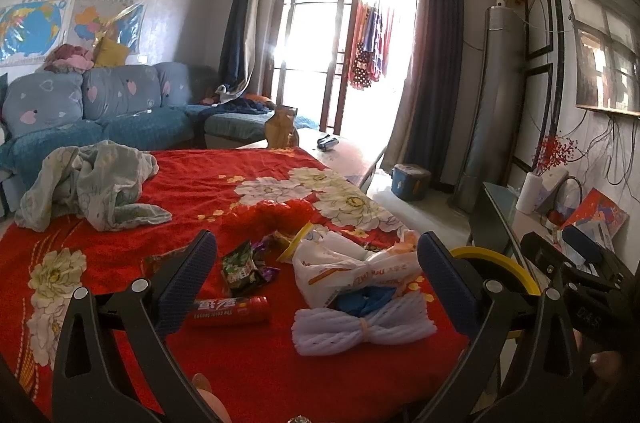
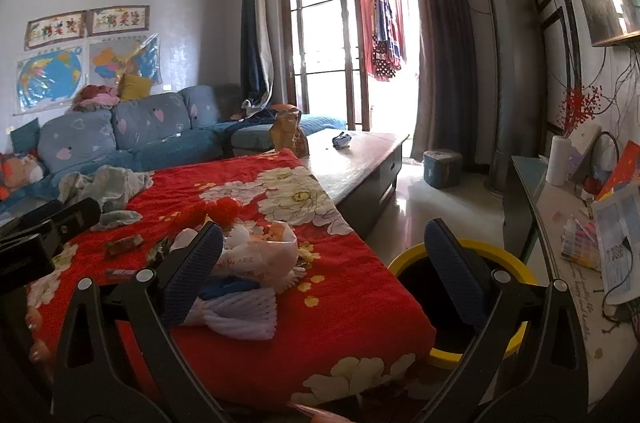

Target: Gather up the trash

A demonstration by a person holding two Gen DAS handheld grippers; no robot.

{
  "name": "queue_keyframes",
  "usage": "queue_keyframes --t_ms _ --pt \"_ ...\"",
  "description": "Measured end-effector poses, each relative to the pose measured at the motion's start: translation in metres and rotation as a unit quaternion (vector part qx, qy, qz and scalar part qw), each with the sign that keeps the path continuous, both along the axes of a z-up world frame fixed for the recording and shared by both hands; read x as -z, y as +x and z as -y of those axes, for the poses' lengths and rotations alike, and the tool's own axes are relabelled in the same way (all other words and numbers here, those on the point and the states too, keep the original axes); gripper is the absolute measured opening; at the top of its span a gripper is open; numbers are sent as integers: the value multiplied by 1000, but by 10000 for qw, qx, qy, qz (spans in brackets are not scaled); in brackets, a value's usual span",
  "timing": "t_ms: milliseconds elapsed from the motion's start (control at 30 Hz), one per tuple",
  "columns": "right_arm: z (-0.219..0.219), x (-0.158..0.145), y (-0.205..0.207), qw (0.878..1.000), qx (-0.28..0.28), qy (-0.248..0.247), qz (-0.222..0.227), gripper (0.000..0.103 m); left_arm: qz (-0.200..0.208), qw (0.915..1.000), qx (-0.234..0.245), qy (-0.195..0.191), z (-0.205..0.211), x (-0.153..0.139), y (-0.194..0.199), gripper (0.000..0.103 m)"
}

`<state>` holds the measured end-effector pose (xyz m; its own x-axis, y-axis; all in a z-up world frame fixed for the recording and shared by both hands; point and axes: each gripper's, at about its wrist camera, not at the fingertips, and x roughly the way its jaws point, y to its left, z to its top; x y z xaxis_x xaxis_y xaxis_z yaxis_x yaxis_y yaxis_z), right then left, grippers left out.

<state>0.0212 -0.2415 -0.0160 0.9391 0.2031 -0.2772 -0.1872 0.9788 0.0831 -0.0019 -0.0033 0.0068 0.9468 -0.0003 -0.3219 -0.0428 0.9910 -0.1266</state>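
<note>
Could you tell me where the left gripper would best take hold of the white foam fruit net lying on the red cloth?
Probably at its cinched middle, from above. The foam net lies flat, pinched like a bow, so its waist is narrowest. The open left gripper could straddle it there.

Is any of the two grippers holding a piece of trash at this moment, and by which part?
Nothing is held. The left gripper and the right gripper are both open and empty. The foam net and plastic bag lie untouched on the red cloth.

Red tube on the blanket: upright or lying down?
Lying down. The red tube rests on its side on the red floral blanket, lettering running sideways, just ahead of the open left gripper.
</note>
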Motion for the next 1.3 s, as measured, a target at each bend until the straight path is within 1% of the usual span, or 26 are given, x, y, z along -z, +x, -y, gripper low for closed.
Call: queue_keyframes --t_ms 600,700,867,1033,1167,1300 --pt "1 -2 1 10000 23 28 -56 93 6 10000 16 28 7 -7 -3 97" --pt "0 0 2 10000 15 31 -81 93 -19 10000 34 26 6 -4 -3 97" --pt "1 5 3 9998 -24 50 -203 93 -161 9998 79 -42 4 6 5 97" --pt "5 11 17 9988 -119 68 -463 93 -448 9987 218 -84 2 16 22 97" --pt "5 14 34 9974 -158 65 -696 93 -631 9977 85 -219 -12 19 39 97" --pt "-5 16 52 9959 -312 86 -850 93 -651 9969 -277 -335 -40 20 51 97"
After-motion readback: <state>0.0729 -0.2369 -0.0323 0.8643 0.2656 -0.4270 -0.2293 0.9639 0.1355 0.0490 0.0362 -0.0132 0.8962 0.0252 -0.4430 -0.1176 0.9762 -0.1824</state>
